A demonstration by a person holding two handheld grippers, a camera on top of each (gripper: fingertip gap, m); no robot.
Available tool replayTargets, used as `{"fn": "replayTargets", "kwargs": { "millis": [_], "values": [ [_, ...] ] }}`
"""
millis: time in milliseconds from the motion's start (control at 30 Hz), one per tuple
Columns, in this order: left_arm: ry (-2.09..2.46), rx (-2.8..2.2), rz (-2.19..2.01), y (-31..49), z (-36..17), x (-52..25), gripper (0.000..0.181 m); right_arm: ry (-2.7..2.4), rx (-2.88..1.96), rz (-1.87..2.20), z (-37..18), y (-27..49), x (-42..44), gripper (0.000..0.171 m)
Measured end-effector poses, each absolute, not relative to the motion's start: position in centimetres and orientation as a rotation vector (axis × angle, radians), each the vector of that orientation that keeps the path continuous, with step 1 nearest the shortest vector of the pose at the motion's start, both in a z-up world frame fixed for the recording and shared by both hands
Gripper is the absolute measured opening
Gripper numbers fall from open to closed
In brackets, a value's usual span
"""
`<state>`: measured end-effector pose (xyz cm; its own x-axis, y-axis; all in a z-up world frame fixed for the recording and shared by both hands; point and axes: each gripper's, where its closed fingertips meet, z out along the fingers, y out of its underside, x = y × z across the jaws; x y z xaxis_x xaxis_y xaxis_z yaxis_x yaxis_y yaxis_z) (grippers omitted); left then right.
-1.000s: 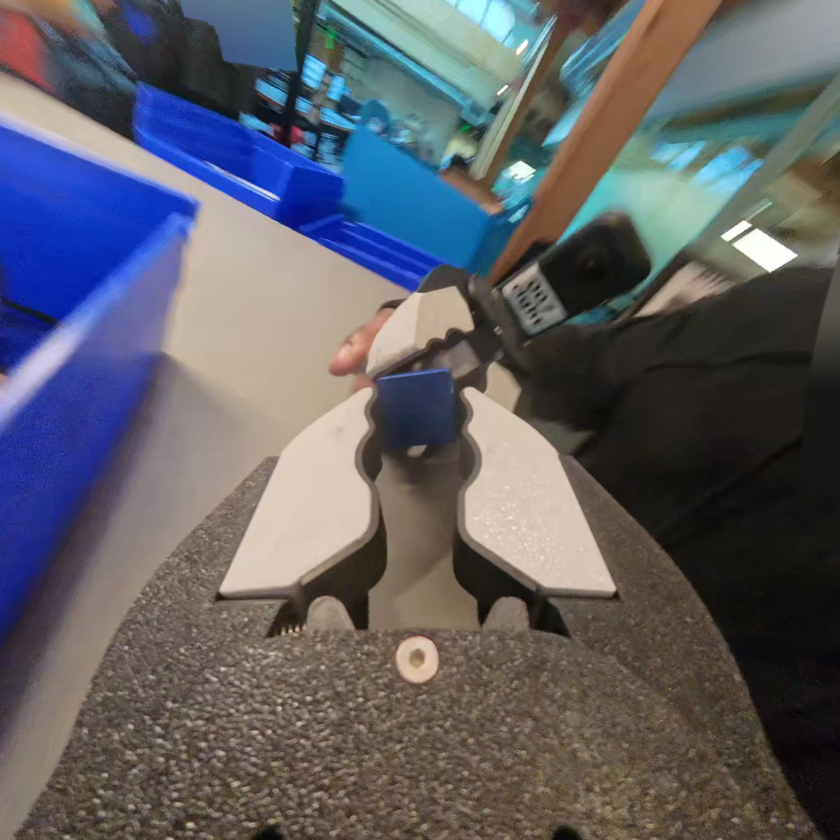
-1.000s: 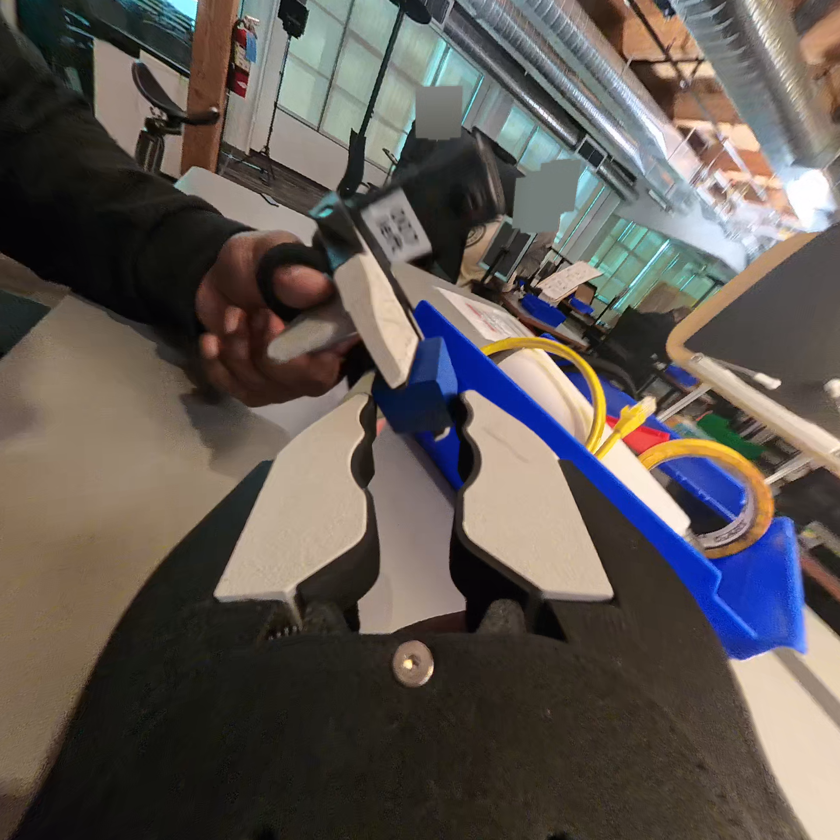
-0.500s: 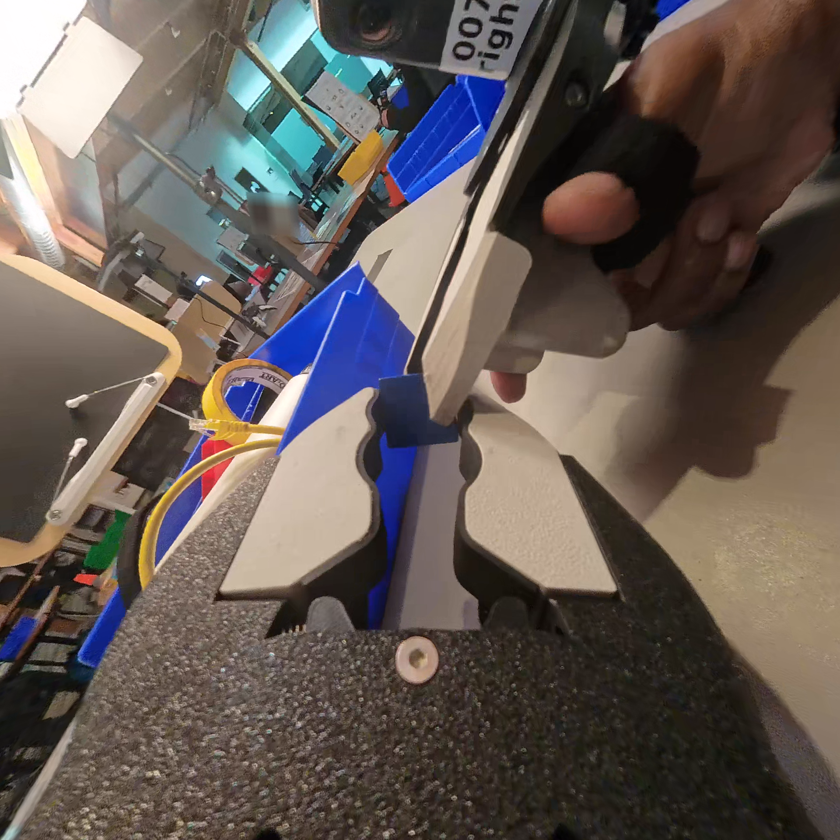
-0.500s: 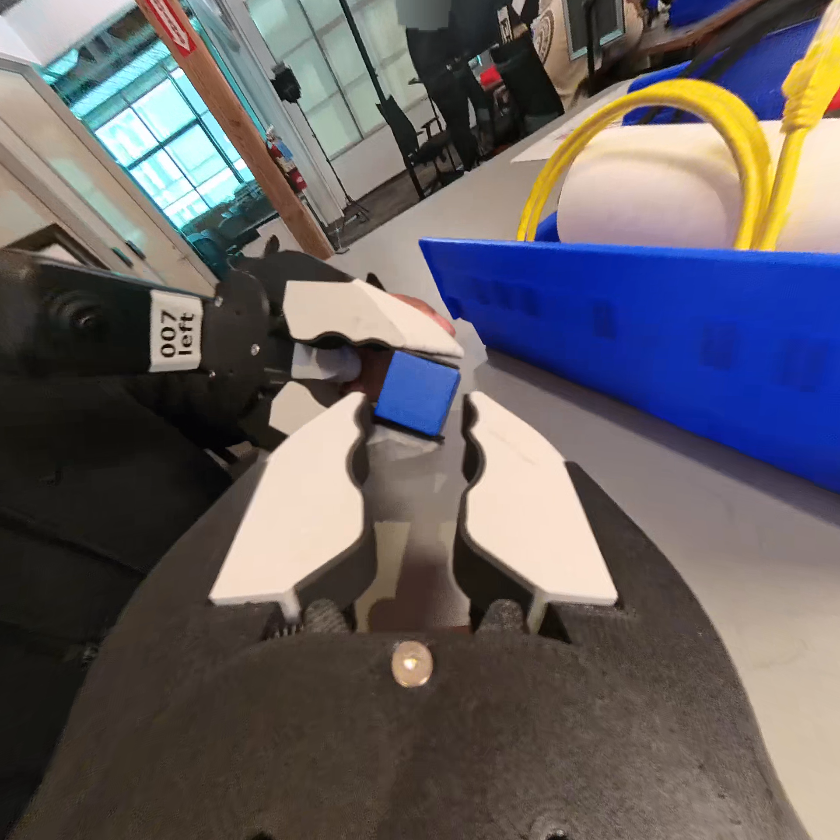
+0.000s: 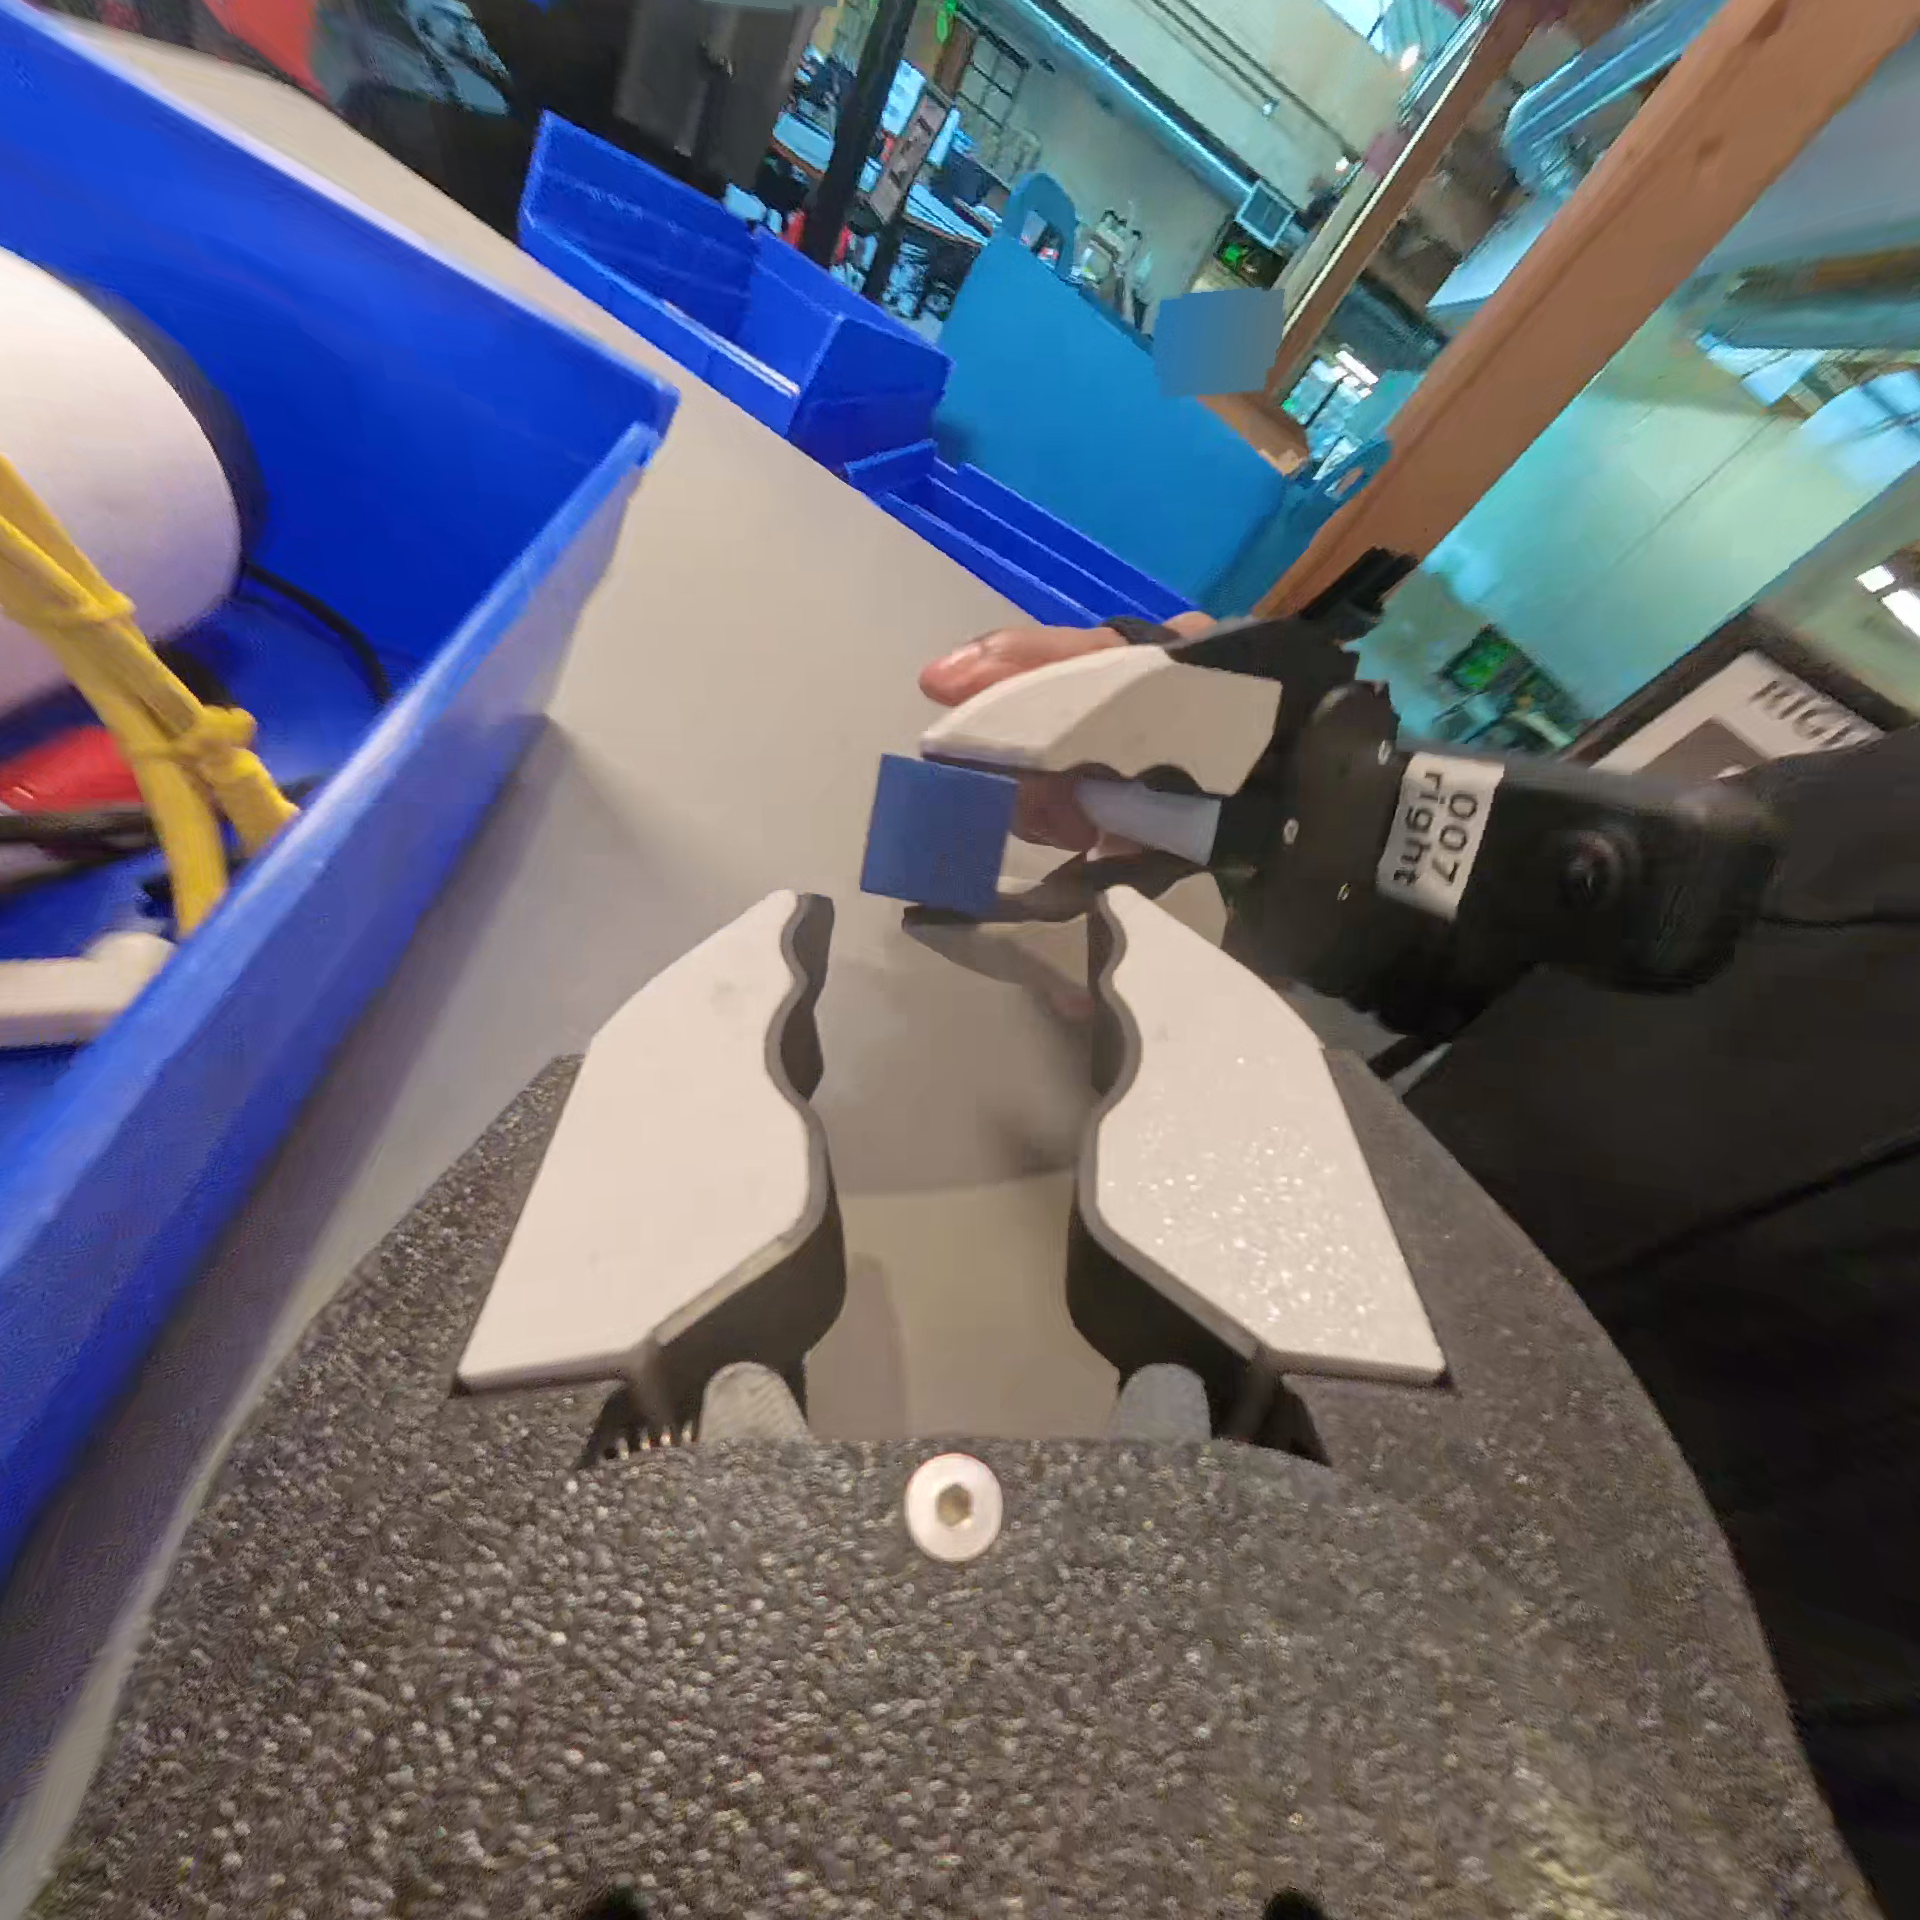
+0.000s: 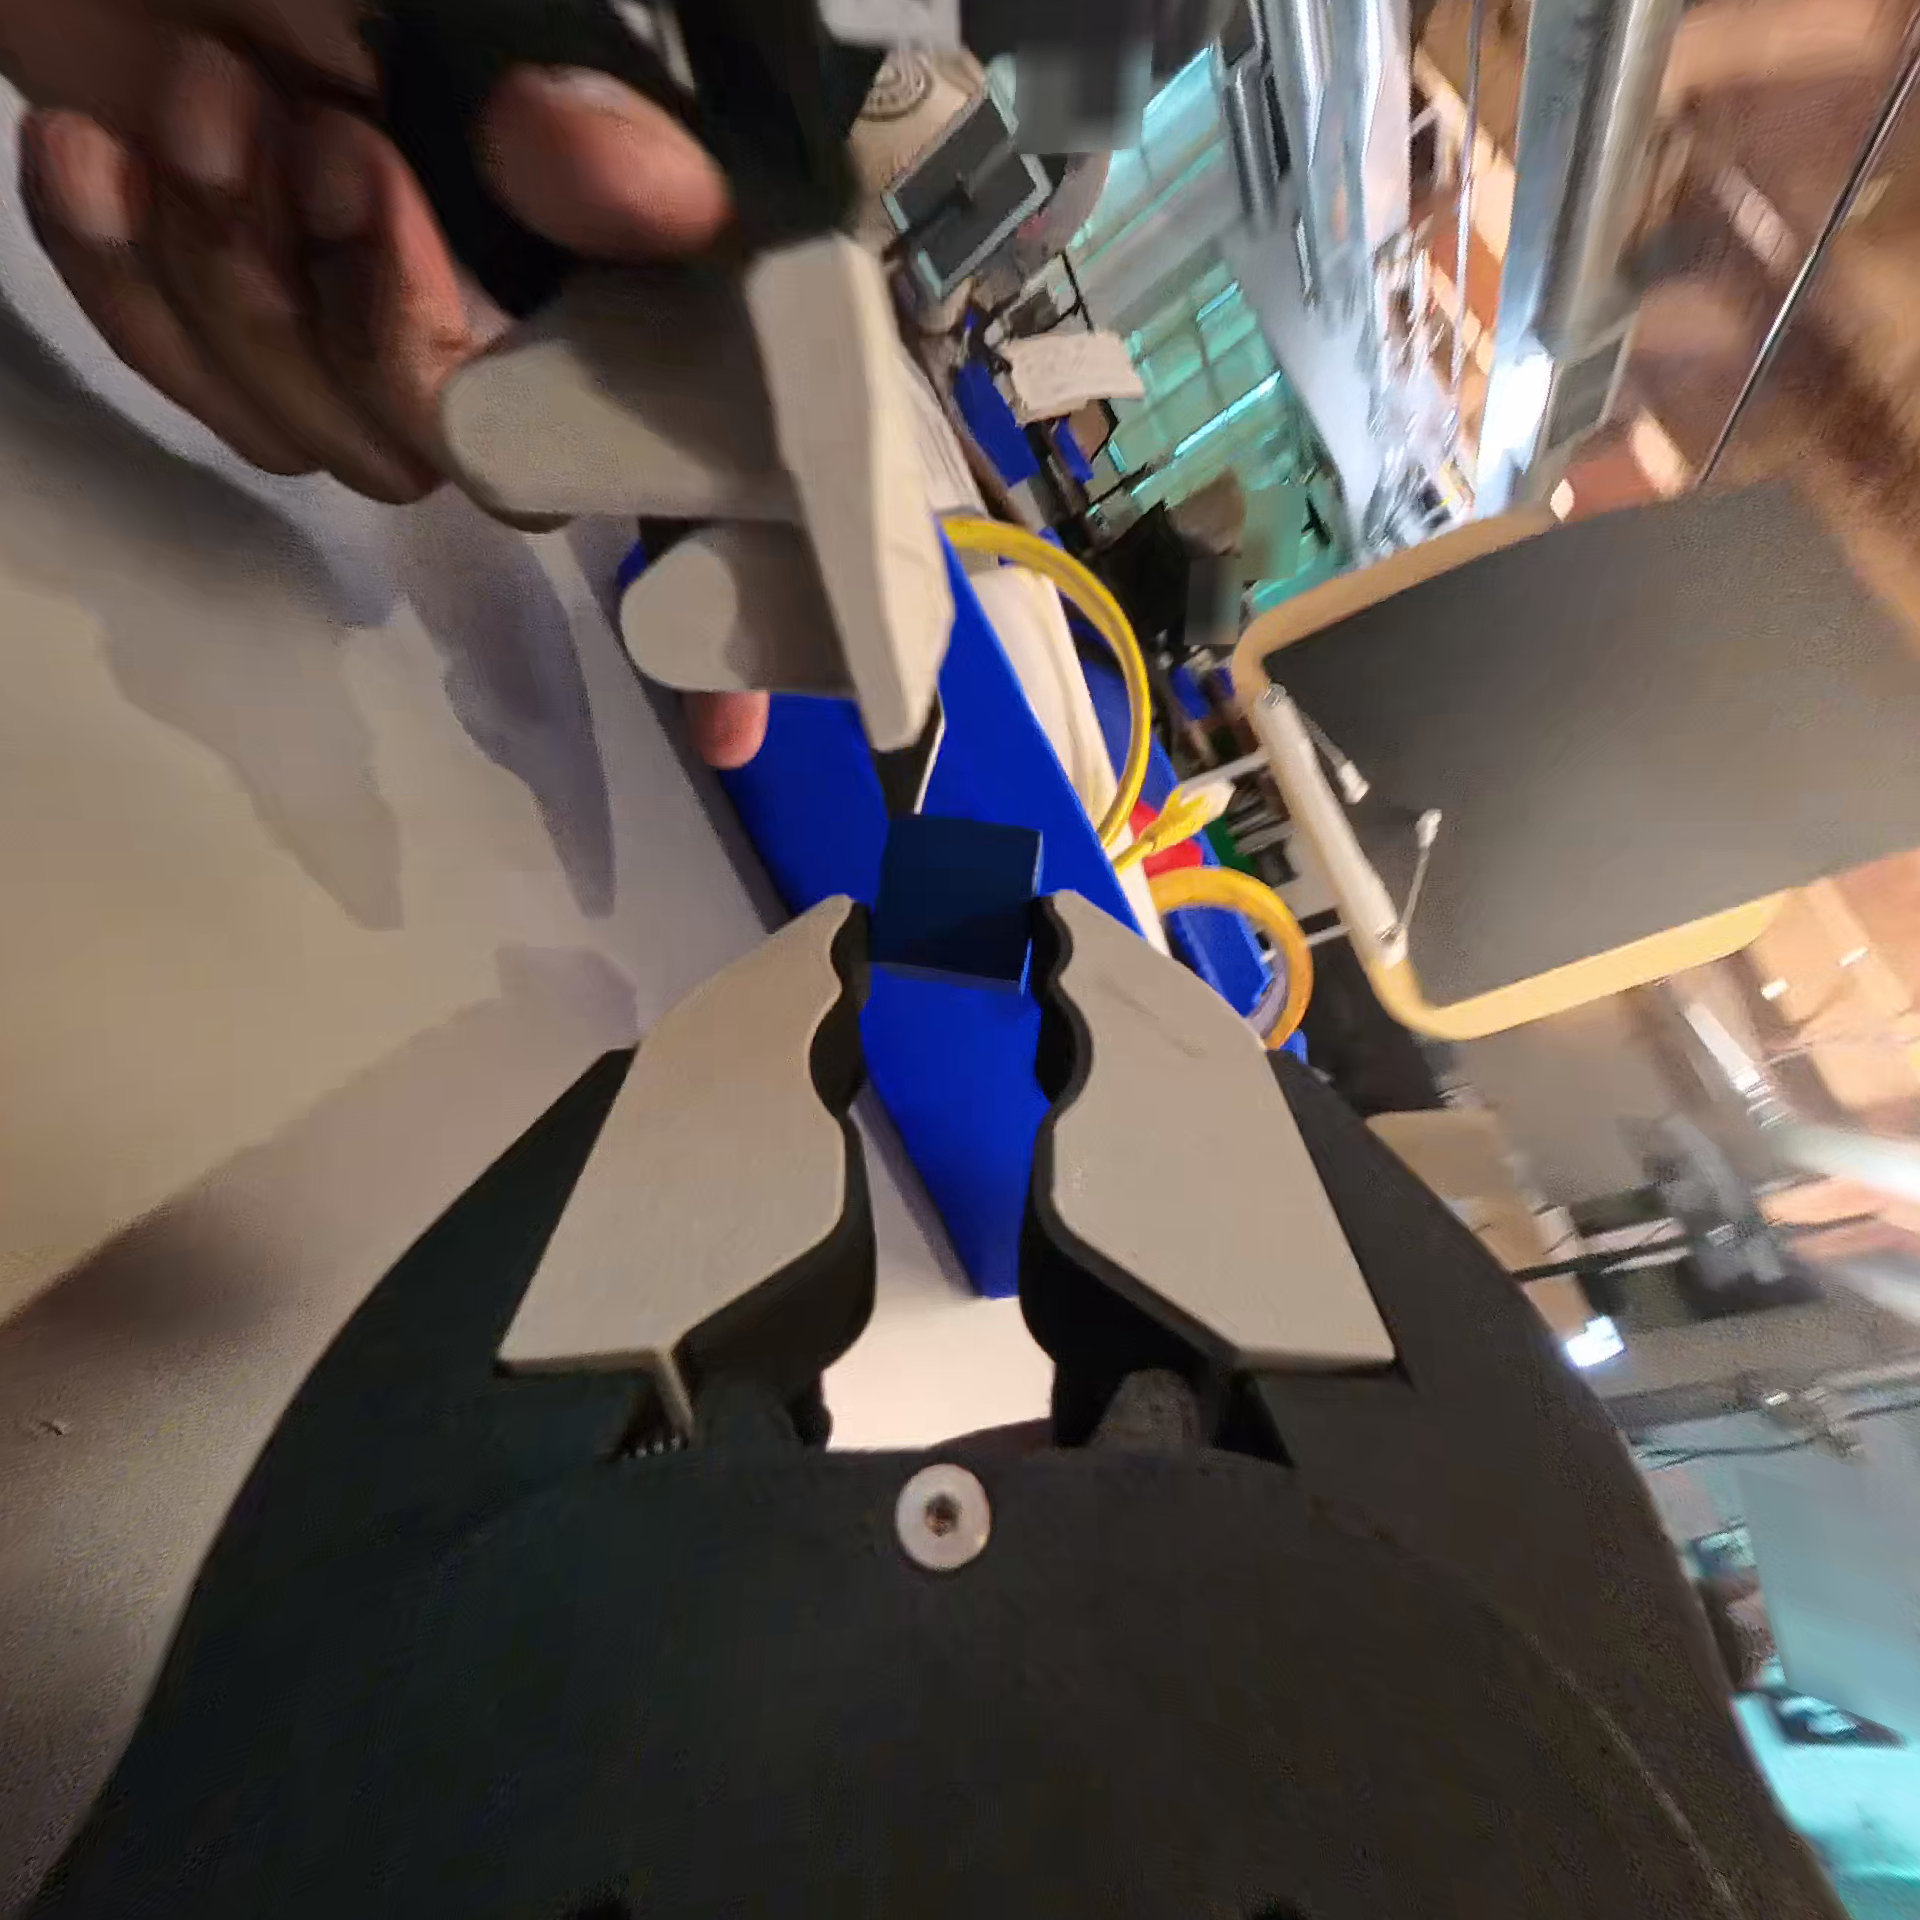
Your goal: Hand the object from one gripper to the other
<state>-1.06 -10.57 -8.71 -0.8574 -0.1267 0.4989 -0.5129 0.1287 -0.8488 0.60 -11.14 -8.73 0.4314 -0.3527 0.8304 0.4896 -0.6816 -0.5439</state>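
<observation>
A small blue cube [image 5: 940, 836] hangs in the air above the grey table [image 5: 727, 623]. My right gripper [image 5: 920, 831] comes in from the right and is shut on it, one finger above and one below. My left gripper [image 5: 954, 920] is open and empty, its fingertips just short of the cube and slightly below it. In the right wrist view the cube [image 6: 956, 894] sits pinched between the tips of my right gripper [image 6: 945, 914]. The left gripper's fingers [image 6: 852, 499] hang just above and beyond it, apart from the cube.
A blue bin [image 5: 343, 727] on the left holds a white roll [image 5: 94, 499] and a yellow cable [image 5: 177, 748]; it shows in the right wrist view [image 6: 956, 1091] with a tape roll [image 6: 1262, 935]. More blue bins [image 5: 727, 281] stand far back. A black sleeve [image 5: 1662, 1195] fills the right.
One second ago my left gripper held the cube and the right closed in around it. Now the left has opened and drawn back, and the cube stays in the right gripper.
</observation>
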Motion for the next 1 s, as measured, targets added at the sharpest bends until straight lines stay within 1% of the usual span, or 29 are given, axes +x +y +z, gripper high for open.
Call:
{"fn": "replayTargets", "kwargs": {
  "millis": [133,167,233,333,433,500,567,767,833,933,967,1000],
  "values": [
    [-2.101,0.603,1.7,-11.2,-9.8,-2.1,0.052,-0.288,-1.829,-1.435,-8.5,-10.0,-1.0,0.029],
    [-2.126,0.576,1.697,-11.4,-10.0,-2.5,0.049,-0.32,-1.818,-1.448,-8.6,-9.8,-1.2,0.029],
    [-2.216,0.511,1.725,-11.7,-10.3,-3.0,0.031,-0.353,-1.8,-1.461,-8.6,-9.6,-1.5,0.029],
    [-2.453,0.406,1.872,-11.4,-10.1,-2.1,0.029,-0.328,-1.8,-1.402,-8.6,-9.8,-1.5,0.032],
    [-2.842,0.255,2.019,-10.4,-9.5,-0.3,0.029,-0.275,-1.815,-1.263,-8.4,-10.4,-1.4,0.035],
    [-3.06,0.036,2.034,-10.1,-9.5,-0.3,0.029,-0.298,-1.799,-1.237,-7.9,-10.9,-1.5,0.039],
    [-3.155,-0.12,1.945,-10.2,-10.2,-0.7,0.029,-0.424,-1.783,-1.319,-7.8,-11.4,-1.8,0.045],
    [-2.915,-0.098,1.696,-10.6,-12.0,-3.4,0.029,-0.91,-1.777,-1.652,-10.1,-11.2,-2.8,0.065],
    [-2.864,-0.073,1.611,-10.6,-12.6,-4.0,0.029,-1.005,-1.74,-1.701,-10.5,-10.5,-3.3,0.067],
    [-2.78,-0.058,1.513,-10.7,-13.4,-5.3,0.029,-1.095,-1.727,-1.715,-11.7,-9.6,-3.9,0.061],
    [-2.766,-0.047,1.481,-10.7,-13.7,-5.5,0.029,-1.095,-1.718,-1.714,-11.9,-9.3,-4.1,0.056],
    [-2.776,-0.031,1.452,-10.6,-14.1,-5.5,0.029,-1.078,-1.713,-1.709,-11.9,-9.1,-4.2,0.047]
  ]
}}
